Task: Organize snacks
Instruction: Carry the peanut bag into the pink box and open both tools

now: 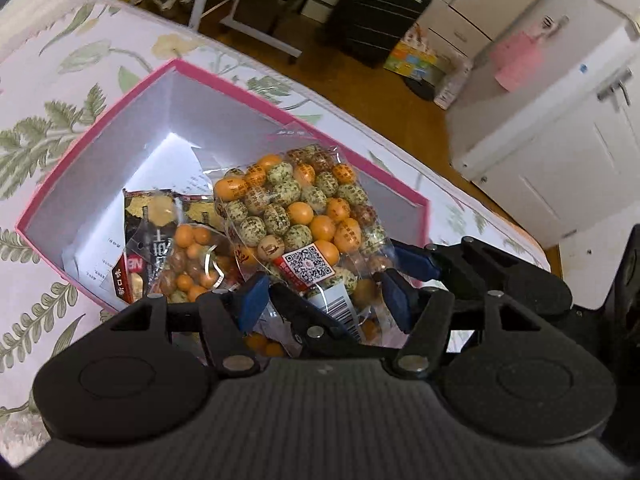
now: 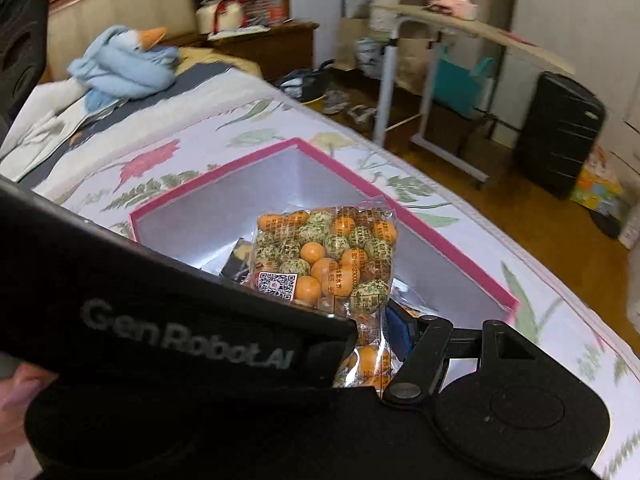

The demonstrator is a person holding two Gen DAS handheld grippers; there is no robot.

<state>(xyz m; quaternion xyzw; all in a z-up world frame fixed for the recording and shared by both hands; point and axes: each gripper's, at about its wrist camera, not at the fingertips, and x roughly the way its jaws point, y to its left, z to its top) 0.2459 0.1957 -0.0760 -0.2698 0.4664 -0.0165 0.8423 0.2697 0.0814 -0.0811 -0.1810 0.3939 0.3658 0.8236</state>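
The left gripper [image 1: 326, 296] and the right gripper [image 2: 376, 332] both had jaws clenched on the clear snack bag [image 1: 298, 216], held above the pink box [image 1: 100, 128] on the bed [image 1: 48, 80].

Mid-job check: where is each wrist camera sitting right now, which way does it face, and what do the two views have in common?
Left wrist: behind the left gripper, angled down into the pink box on the floral bedspread; both blue pads flank the clear snack bag.
Right wrist: behind the right gripper, facing the headboard; the other gripper's body blocks its left, a fingertip shows.
Shared: bag, box, black suitcase.
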